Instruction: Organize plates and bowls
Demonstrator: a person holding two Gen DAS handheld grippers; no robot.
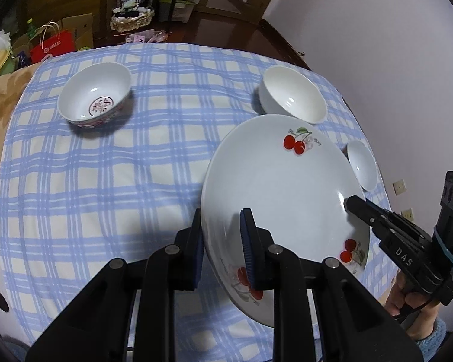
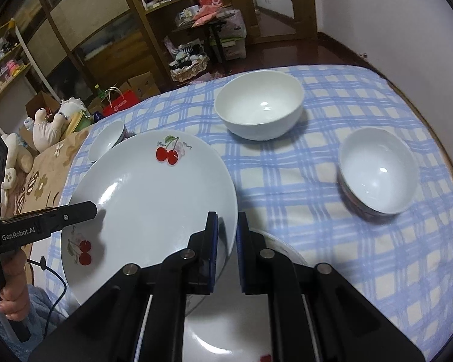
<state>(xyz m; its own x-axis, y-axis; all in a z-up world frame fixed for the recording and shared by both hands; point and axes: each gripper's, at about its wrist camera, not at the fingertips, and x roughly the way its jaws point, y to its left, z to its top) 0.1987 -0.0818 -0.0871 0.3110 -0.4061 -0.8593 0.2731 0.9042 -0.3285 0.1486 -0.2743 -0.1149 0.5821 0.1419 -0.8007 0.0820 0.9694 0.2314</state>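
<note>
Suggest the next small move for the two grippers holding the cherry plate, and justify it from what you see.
Probably carry the cherry plate over the second plate lying below the right gripper and lower it on. The left gripper and the right each pinch opposite rims, the plate hangs clear of the checked cloth, and stacking plates suits tidying.

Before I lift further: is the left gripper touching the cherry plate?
Touching. The left wrist view shows the left gripper clamped on the cherry plate rim.

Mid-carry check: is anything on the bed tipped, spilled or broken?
Nothing spilled or broken. The cherry plate is held tilted, clamped at opposite rims by the left gripper and right gripper. The patterned bowl at the right leans on the soft checked cloth; the white bowl sits level.
</note>
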